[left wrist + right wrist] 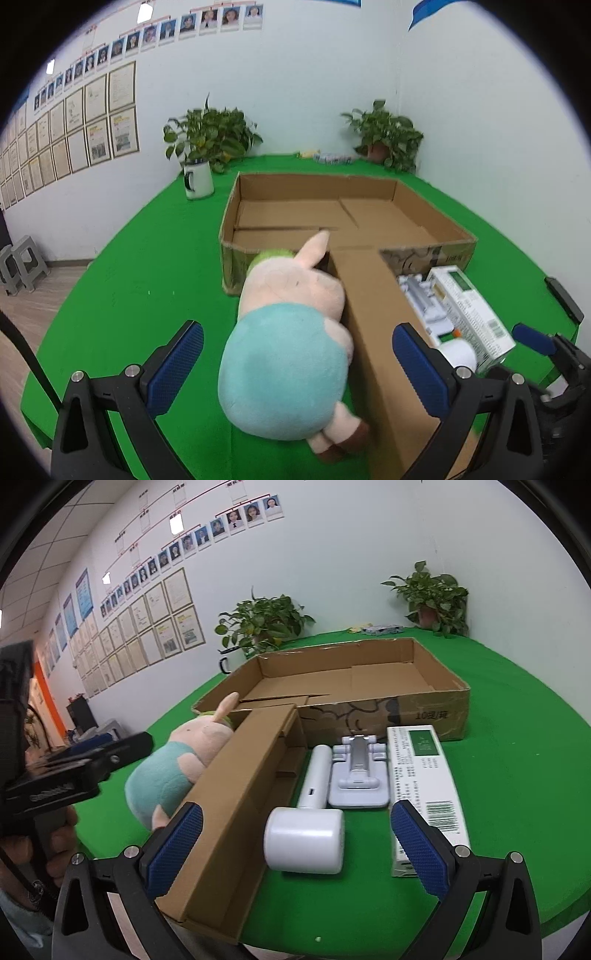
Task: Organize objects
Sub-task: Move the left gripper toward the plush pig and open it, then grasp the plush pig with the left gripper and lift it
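While the large cardboard tray (424,672) sits empty on the green worktop (517,775), the plush pig (288,339) lies against the narrow cardboard box (236,782). My left tongs (295,365) and right tongs (295,845) gape wide, gripping nothing.

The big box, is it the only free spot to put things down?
The big box is empty. The green cloth left of the plush pig is bare up to the mug. Crowded: the long carton, white roller, stand and white packet lie side by side.
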Demonstrator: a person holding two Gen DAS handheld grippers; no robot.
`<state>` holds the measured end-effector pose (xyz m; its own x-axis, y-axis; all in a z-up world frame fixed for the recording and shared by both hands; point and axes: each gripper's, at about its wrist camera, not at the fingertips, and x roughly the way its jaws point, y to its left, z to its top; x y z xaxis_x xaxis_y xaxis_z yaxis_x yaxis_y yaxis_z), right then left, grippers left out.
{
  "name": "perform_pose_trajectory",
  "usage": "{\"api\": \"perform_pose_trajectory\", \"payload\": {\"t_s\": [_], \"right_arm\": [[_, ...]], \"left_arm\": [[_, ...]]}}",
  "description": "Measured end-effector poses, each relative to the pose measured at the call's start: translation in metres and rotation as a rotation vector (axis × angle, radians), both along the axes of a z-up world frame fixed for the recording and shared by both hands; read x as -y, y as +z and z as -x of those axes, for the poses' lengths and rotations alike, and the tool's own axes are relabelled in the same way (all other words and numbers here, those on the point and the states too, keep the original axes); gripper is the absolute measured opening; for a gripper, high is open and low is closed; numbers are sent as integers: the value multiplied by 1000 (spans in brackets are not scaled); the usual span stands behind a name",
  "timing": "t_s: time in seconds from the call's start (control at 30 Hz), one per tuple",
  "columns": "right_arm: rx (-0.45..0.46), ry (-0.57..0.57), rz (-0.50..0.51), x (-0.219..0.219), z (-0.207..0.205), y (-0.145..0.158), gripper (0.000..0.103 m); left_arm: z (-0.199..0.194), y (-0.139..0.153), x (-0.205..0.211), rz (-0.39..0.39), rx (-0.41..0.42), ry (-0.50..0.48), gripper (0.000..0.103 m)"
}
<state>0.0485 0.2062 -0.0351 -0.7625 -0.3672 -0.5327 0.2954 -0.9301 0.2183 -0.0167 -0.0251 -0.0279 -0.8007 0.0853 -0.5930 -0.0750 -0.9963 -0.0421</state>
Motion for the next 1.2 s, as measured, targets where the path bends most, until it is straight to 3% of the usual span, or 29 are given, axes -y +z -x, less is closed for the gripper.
{"api": "perform_pose_trajectory", "payload": {"t_s": [0.13, 0.3, 0.5, 0.73, 1.0, 1.2], "right_arm": [[17, 91, 70, 4, -1, -3, 103], [37, 213, 153, 14, 4, 4, 103], [49, 271, 167, 36, 19, 24, 103], [184, 409, 197, 89, 50, 41, 103], [393, 498, 150, 171, 86, 32, 102], [498, 491, -31, 231, 94, 1, 102]], "left_arm": [[11, -24, 12, -23, 91, 36, 102], [15, -37, 31, -180, 156, -1, 79], [4, -35, 35, -193, 164, 10, 63], [-26, -27, 48, -189, 155, 92, 60], [-45, -26, 69, -202, 147, 138, 59], [-48, -30, 76, -228, 126, 137, 58]]}}
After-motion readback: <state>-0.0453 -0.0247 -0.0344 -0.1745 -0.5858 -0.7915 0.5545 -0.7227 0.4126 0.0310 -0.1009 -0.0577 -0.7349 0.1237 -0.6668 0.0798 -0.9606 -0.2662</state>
